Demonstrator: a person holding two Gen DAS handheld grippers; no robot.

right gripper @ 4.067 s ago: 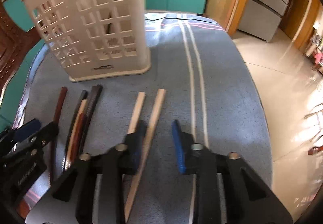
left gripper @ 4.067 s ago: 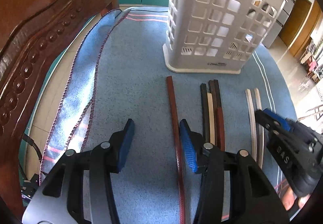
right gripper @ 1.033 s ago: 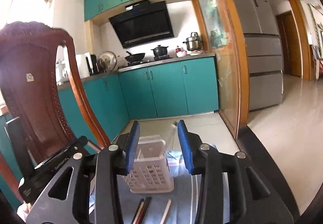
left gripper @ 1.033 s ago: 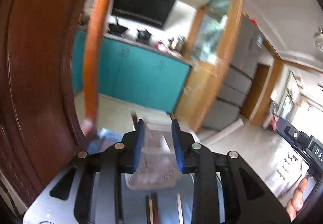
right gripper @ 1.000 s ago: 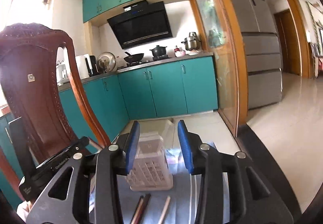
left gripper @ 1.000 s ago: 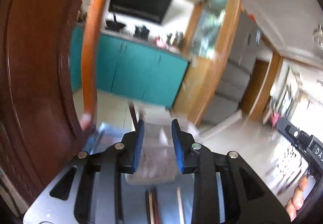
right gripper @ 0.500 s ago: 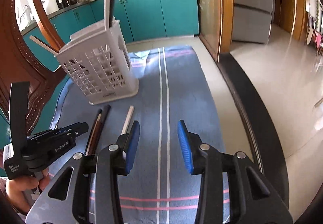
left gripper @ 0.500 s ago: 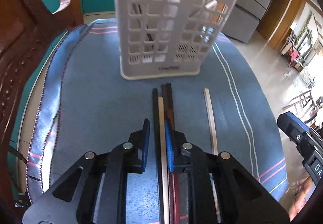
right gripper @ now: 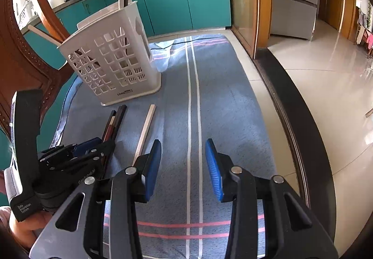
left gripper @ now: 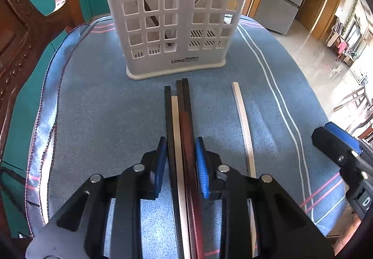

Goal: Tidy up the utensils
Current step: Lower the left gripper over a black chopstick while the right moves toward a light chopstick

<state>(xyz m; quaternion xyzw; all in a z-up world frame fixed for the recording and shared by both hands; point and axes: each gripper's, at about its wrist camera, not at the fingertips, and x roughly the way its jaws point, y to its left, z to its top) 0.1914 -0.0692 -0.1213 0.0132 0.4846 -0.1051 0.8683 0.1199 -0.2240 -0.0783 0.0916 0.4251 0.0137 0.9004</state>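
Because the tabletop point(left gripper: 98, 119) is covered by a blue cloth with some nap, the utensils on it should not slide much when nudged. At the far side stands the white perforated holder point(left gripper: 172, 25), upright, with a few sticks already leaning inside it; it looks light and could tip if knocked.

Just near of its base lies the bundle of chopsticks point(left gripper: 180, 119), several dark ones, one reddish-brown and one pale, packed side by side and pointing away from me. To the right, apart from the bundle, lies a single pale chopstick point(left gripper: 243, 123).

I judge these sticks to be light, stiff and smooth, so they will roll or fan out if pinched unevenly. The best hold seems to be around mid-length, square across the shaft, on one or two at a time.

My left gripper point(left gripper: 180, 158) sits low over the bundle, its blue pads partly apart and straddling it; the pads stand just beside the outer sticks, and I cannot tell whether they touch. Nothing is clamped yet.

My right gripper point(right gripper: 183, 163) hangs wide apart and empty above the striped part of the cloth, to the right of the single pale chopstick.
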